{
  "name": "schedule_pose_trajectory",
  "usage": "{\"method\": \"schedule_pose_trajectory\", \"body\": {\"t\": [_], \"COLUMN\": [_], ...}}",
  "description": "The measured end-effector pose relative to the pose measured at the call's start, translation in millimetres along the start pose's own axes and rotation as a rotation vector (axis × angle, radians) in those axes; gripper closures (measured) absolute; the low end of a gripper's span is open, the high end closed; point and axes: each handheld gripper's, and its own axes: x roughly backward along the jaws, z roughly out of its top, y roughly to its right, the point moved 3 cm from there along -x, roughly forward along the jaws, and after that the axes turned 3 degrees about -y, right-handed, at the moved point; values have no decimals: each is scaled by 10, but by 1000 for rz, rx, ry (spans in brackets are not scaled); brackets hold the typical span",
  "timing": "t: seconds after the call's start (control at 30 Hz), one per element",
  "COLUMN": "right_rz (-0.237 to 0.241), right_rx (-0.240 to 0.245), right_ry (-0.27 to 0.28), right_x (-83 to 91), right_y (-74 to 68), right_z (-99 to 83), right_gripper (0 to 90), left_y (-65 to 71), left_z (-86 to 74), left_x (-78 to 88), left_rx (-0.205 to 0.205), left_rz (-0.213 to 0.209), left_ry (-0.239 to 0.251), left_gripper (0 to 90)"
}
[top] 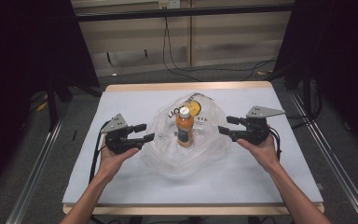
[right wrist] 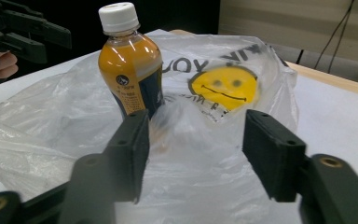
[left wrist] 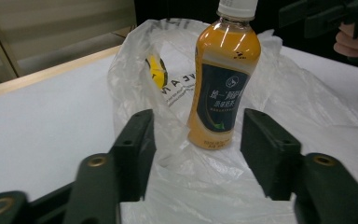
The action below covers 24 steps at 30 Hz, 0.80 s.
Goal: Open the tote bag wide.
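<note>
Bottle [top: 185, 127] of orange drink stands upright in the middle of the white table [top: 121, 182], on top of a crumpled clear plastic bag [top: 168, 154] with a yellow smiley print. From the high view, the left gripper [top: 143, 132] sits just beside the bag's left edge and the right gripper [top: 227, 125] at its right edge, each with jaws apart and holding nothing.

In the left gripper view, the bottle [left wrist: 223, 79] rises between the spread jaws but farther off, and a fold of the bag [left wrist: 135, 93] stands nearest the left jaw.

In the right gripper view, the jaws gape around a raised ridge of the bag [right wrist: 191, 140], with the bottle [right wrist: 130, 70] behind and to one side.

My guess is the bag is to come up around the bottle. To do that cleanly, each gripper should pinch a single rim of film, low and gently, and lift evenly so the bottle isn't tipped.
</note>
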Motion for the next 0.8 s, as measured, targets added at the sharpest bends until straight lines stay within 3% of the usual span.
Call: {"method": "schedule_pose_trajectory", "body": {"t": [0.07, 0.2, 0.23, 0.37, 0.43, 0.53, 0.6, 0.67, 0.8], "right_rz": [-17, -76, -90, -143, -194, -233, -245, -257, -250], "right_rx": [-8, -26, -22, -31, -29, -23, -38, -50, -70], "right_ry": [10, 10, 15, 44, 60, 68, 70, 77, 58], "right_x": [62, 186, 223, 367, 438, 543, 618, 678, 786], "right_y": [-7, -7, -7, 1, 2, -16, -30, -51, -103], "right_z": [-23, -87, -109, -179, -225, -313, -373, -414, -529], "right_gripper": [309, 144, 117, 32, 1, 11, 12, 14, 21], "left_y": [-7, 2, 5, 25, 35, 70, 78, 110, 173], "left_z": [-26, -80, -98, -160, -186, -241, -269, -319, -410], "left_x": [39, 130, 150, 217, 246, 311, 340, 408, 505], "left_rx": [-3, 0, 3, 1, 8, 9, 36, 18, 36], "left_rz": [47, 77, 64, 81, 84, 103, 70, 117, 135], "left_ry": [-1, -3, -1, -5, -10, 7, 9, 11, 11], "left_gripper": [293, 170, 143, 81, 44, 39, 37, 33, 33]}}
